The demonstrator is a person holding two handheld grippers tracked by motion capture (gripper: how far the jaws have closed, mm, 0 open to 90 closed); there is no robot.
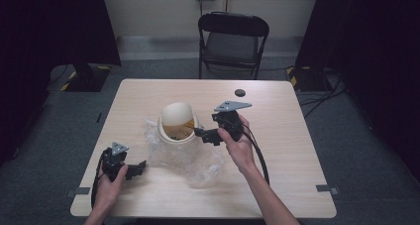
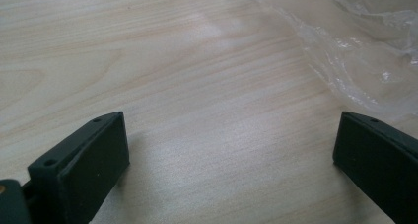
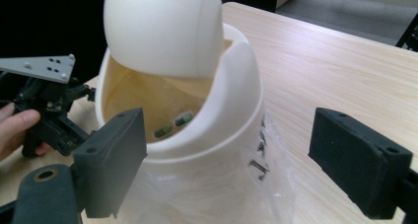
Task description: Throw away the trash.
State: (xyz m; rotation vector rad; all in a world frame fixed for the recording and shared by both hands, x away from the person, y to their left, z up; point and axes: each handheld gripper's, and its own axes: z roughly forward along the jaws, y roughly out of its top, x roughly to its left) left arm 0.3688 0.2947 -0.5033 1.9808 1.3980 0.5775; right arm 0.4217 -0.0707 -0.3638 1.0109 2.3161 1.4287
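A small cream bin [image 1: 177, 127] with a domed swing lid [image 3: 160, 29] stands mid-table on a crumpled clear plastic bag [image 1: 190, 160]. The lid is tipped back, and small green items [image 3: 173, 125] lie inside. My right gripper [image 1: 206, 135] is at the bin's right side and stands open. In the right gripper view its jaws straddle the bin's [image 3: 217, 135] rim. My left gripper [image 1: 137, 168] rests low near the table's front left. It is open over bare wood [image 2: 197, 86] with nothing between its jaws. The bag's edge [image 2: 355, 51] lies just beyond its right jaw.
A small black round disc [image 1: 240, 92] lies on the table's far side. A black folding chair [image 1: 233, 39] stands behind the table. A black stand base [image 1: 86, 77] sits on the floor at the far left, and cables run on the floor at the right.
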